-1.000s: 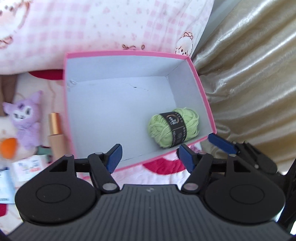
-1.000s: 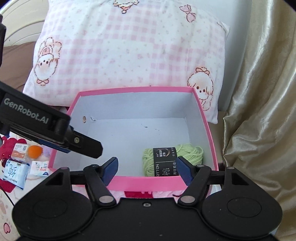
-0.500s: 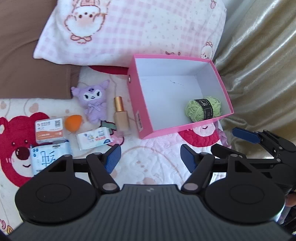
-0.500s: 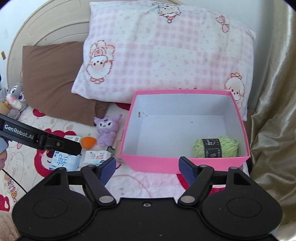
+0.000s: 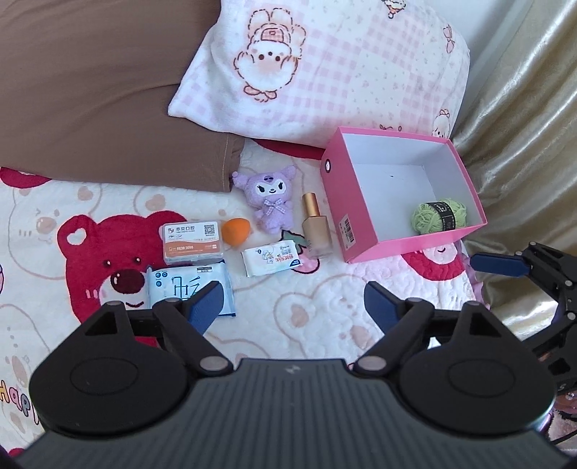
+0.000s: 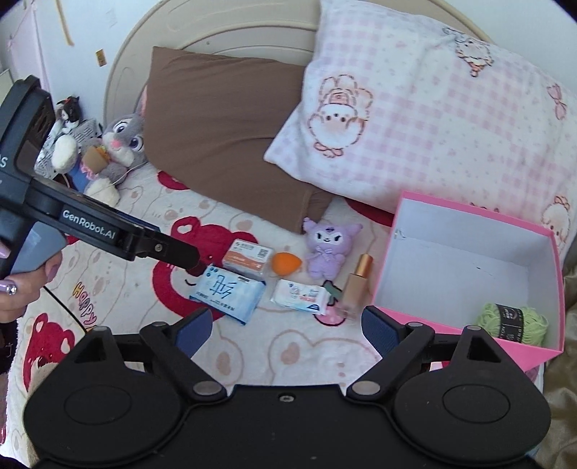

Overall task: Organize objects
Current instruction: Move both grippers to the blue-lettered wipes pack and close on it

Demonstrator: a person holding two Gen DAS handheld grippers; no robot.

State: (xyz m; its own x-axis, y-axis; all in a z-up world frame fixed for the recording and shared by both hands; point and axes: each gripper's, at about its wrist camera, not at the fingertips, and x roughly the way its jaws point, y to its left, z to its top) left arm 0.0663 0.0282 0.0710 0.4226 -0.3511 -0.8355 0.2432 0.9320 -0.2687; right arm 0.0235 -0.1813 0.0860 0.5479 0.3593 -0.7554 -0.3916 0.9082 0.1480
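My left claw [image 5: 292, 301] hangs over the bedspread [image 5: 317, 317], its blue-padded jaws wide and opening further, with nothing between them. My right claw [image 6: 286, 326] does the same over the same spread, empty, jaws spreading apart. In the left view the right claw's blue fingertip [image 5: 499, 264] pokes in from the right edge, just below the box.

Just past my left claw's left pad lies a blue tissue pack [image 5: 189, 288]. Touching its far edge is an orange-and-white card box [image 5: 193, 242], and just beside that sits an orange sponge [image 5: 235, 232]. Right of the blue pack, apart from it, lies a white wipes pack [image 5: 271, 259]. Next to that a gold-capped bottle [image 5: 316, 229] lies flat, cap pointing away from me. Behind the sponge and bottle sits a purple plush [image 5: 269, 200].

Right of the bottle stands an open pink box [image 5: 340, 202] with a white inside. A green yarn ball [image 5: 440, 215] with a black band rests in the box's near right corner.

Farther back, a brown pillow [image 5: 108, 93] lies on the left and a pink checked pillow [image 5: 342, 68] on the right, its corner over the brown one. A gold curtain [image 5: 523, 108] hangs at the far right.

In the right view, a hand [image 6: 21, 288] at the left edge holds my left claw. Beyond it a grey bunny plush [image 6: 120, 139] sits against the headboard [image 6: 223, 32].
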